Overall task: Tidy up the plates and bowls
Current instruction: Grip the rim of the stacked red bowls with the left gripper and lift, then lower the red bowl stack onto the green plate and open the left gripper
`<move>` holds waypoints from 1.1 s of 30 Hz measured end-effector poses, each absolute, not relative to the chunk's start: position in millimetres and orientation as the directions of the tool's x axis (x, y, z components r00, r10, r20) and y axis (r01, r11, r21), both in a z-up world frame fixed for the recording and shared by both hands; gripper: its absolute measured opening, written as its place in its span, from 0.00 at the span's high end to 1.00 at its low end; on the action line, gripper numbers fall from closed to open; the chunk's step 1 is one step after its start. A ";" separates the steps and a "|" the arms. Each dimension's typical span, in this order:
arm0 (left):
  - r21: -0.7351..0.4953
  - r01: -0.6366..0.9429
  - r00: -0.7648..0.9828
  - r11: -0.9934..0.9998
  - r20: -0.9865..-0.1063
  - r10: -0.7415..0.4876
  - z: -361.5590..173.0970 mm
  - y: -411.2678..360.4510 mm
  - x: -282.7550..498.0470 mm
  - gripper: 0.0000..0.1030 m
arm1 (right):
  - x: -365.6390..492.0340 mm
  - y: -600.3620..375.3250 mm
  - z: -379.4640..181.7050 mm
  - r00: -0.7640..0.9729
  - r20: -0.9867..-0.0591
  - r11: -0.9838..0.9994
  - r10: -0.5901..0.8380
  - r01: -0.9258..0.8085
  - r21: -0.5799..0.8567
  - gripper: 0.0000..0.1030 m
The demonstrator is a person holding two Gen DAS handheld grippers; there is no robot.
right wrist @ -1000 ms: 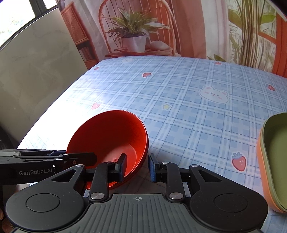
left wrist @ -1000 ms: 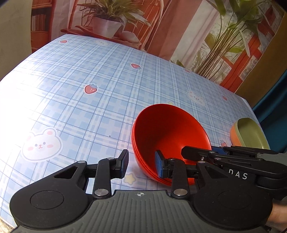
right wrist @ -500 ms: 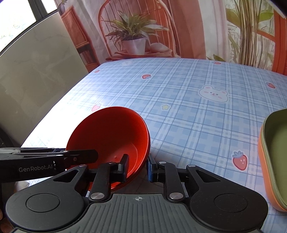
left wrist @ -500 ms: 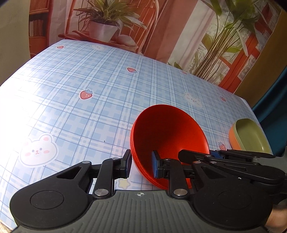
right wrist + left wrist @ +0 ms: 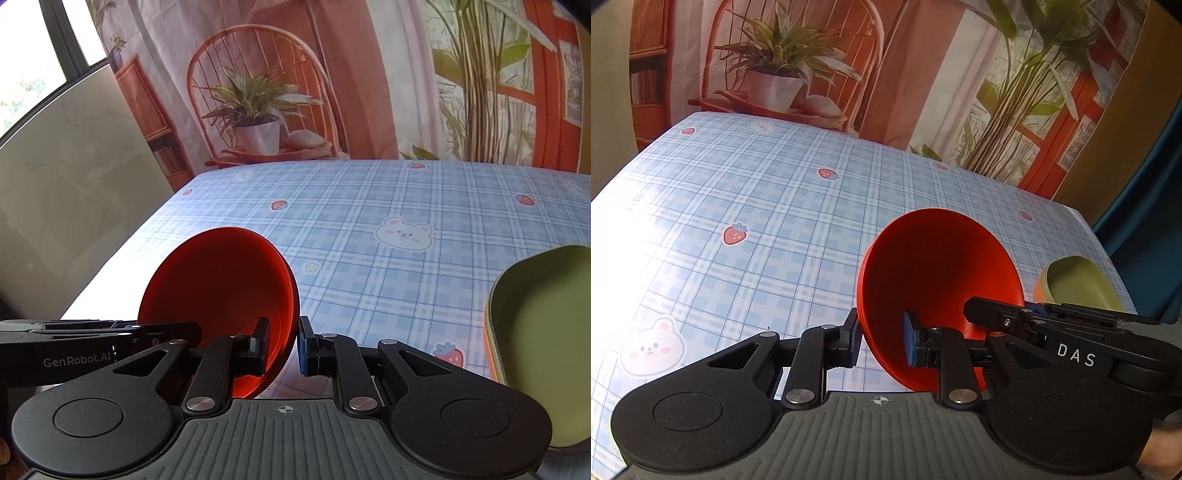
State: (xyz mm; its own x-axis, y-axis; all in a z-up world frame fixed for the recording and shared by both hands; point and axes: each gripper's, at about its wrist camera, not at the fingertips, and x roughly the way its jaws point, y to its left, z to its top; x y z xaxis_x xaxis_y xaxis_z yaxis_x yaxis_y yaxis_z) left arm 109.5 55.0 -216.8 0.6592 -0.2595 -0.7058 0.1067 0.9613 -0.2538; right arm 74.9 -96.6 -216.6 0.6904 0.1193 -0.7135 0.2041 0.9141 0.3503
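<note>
Both grippers, left gripper (image 5: pixel 881 341) and right gripper (image 5: pixel 282 345), just closed and now clamp the tilted red bowl (image 5: pixel 938 280) rim; next: carry it right onto the green dish (image 5: pixel 543 317).

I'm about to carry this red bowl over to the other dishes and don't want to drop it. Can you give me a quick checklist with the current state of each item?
1. Left hand-held gripper clamped on the rim of the red bowl: ok, one pad inside, one outside.
2. Right hand-held gripper clamped on the opposite rim: ok.
3. Bowl clear of the tablecloth: cannot tell, its underside is hidden; it sits strongly tilted.
4. One bowl or a nested stack: cannot tell, the rim shows layered edges.
5. Green dish on the orange one: ok, empty and ready to receive.
6. Path between the bowl and the dishes: ok, only tablecloth.
</note>
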 end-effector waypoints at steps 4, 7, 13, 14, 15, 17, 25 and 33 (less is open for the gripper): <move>-0.247 0.142 0.666 0.959 -0.693 -0.277 -207.5 45.1 114.6 0.76 | 70.5 -108.4 -206.9 0.709 -0.700 0.916 0.089 0.219 0.337 0.86; -0.242 0.172 0.671 0.955 -0.681 -0.294 -200.4 34.4 118.7 0.76 | 65.7 -119.4 -198.3 0.724 -0.687 0.915 0.062 0.234 0.329 0.86; -0.237 0.243 0.665 0.941 -0.665 -0.339 -190.8 9.6 123.3 0.76 | 52.9 -148.3 -182.8 0.750 -0.661 0.909 0.001 0.275 0.313 0.86; -0.235 0.255 0.663 0.938 -0.664 -0.347 -189.6 4.9 124.1 0.76 | 50.2 -153.8 -180.4 0.753 -0.658 0.907 -0.010 0.284 0.311 0.86; -0.234 0.267 0.659 0.935 -0.663 -0.355 -188.3 0.1 125.1 0.76 | 48.1 -158.2 -178.4 0.756 -0.655 0.905 -0.019 0.291 0.310 0.86; -0.232 0.292 0.650 0.928 -0.663 -0.371 -186.2 -9.6 127.6 0.76 | 43.0 -169.3 -174.3 0.762 -0.647 0.900 -0.039 0.308 0.307 0.86; -0.225 0.381 0.611 0.897 -0.667 -0.426 -181.6 -52.9 139.8 0.76 | 21.1 -211.0 -167.2 0.767 -0.631 0.872 -0.114 0.381 0.306 0.86; -0.224 0.434 0.568 0.873 -0.684 -0.458 -187.2 -88.1 148.7 0.76 | -1.7 -245.4 -178.3 0.750 -0.641 0.835 -0.167 0.453 0.313 0.86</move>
State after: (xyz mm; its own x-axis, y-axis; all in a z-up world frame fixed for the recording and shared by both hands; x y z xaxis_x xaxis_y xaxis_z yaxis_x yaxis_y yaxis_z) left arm 148.7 -88.1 -187.2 0.5682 -0.4577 -0.6838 0.4336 0.8728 -0.2238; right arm -1.7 -245.4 -178.3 0.7496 -0.1668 -0.6405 0.4531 0.8348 0.3128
